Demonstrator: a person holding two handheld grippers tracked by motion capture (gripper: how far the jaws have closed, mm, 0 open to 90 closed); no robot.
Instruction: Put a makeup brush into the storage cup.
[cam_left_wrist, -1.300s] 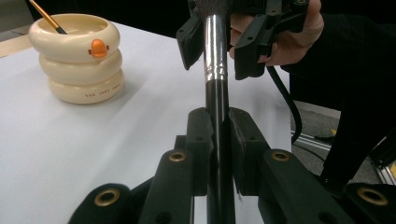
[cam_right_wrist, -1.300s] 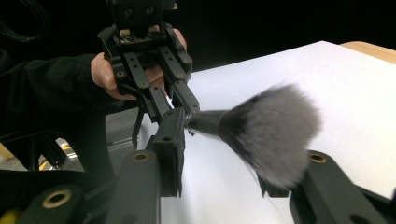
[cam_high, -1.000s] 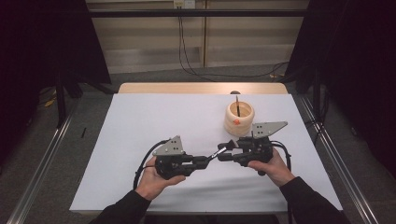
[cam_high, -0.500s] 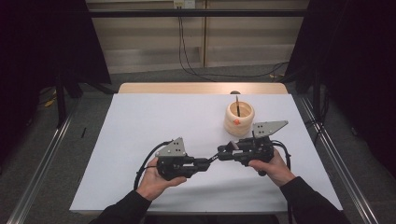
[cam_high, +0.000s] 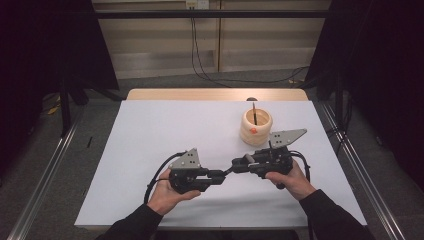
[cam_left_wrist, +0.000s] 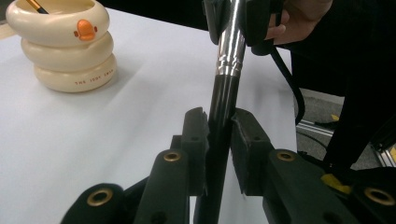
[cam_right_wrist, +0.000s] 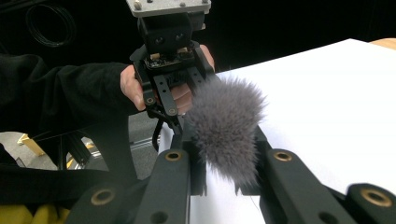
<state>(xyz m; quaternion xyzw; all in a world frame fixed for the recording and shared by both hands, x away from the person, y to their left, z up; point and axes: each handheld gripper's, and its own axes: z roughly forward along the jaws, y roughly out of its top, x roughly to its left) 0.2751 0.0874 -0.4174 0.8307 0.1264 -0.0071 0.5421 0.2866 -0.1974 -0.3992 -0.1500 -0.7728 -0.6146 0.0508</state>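
A white table (cam_high: 150, 150) fills the middle of the room, and a person's 2 hands hold 2 grippers over its near edge. The left gripper (cam_high: 216, 176) points toward the right gripper (cam_high: 237, 165), and their tips meet at the centre. Behind the right gripper stands a cream holder (cam_high: 255, 126) made of 3 stacked rings, with an orange mark on its front and 1 dark-handled tool upright inside. Between the grippers spans a makeup brush (cam_left_wrist: 227, 70). In the left gripper view, the jaws stand narrowly apart and pinch the brush's black handle, while its silver ferrule runs up into the other gripper. In the right gripper view, the jaws sit slightly apart around the ferrule end, and the grey bristle head (cam_right_wrist: 224, 128) fans out above them.
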